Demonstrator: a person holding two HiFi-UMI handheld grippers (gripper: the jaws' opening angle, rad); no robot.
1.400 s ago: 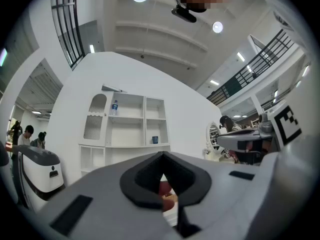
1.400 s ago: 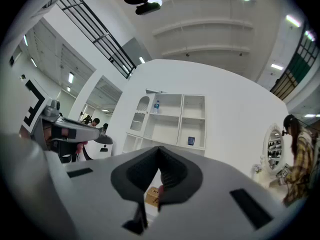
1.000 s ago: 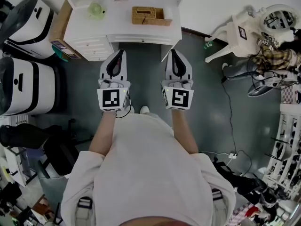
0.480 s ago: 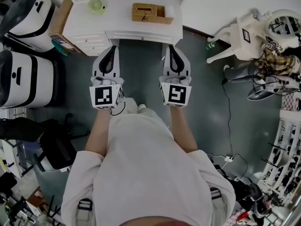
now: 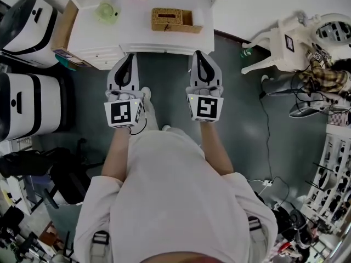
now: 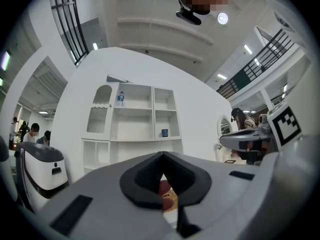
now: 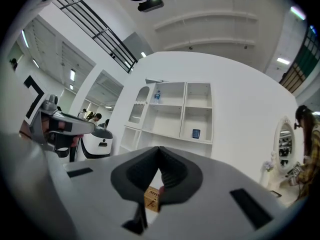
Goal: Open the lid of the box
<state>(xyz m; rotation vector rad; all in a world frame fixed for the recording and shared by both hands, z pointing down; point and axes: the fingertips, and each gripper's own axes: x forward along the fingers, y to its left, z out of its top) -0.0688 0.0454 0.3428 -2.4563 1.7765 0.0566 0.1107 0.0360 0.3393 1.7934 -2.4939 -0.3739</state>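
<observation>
The person has stepped forward since a second ago: one shoe (image 5: 145, 93) now shows between the two tools. The left tongs (image 5: 130, 57) sit slightly further toward the frame's left than before. The tip of the right tongs (image 5: 198, 54) now meets the front edge of the white bench (image 5: 164, 37) in the picture. Both tongs are pressed together, pinching nothing. Beyond them, at upper centre, the woven box (image 5: 168, 18) stands on the bench, apart from both tips.
</observation>
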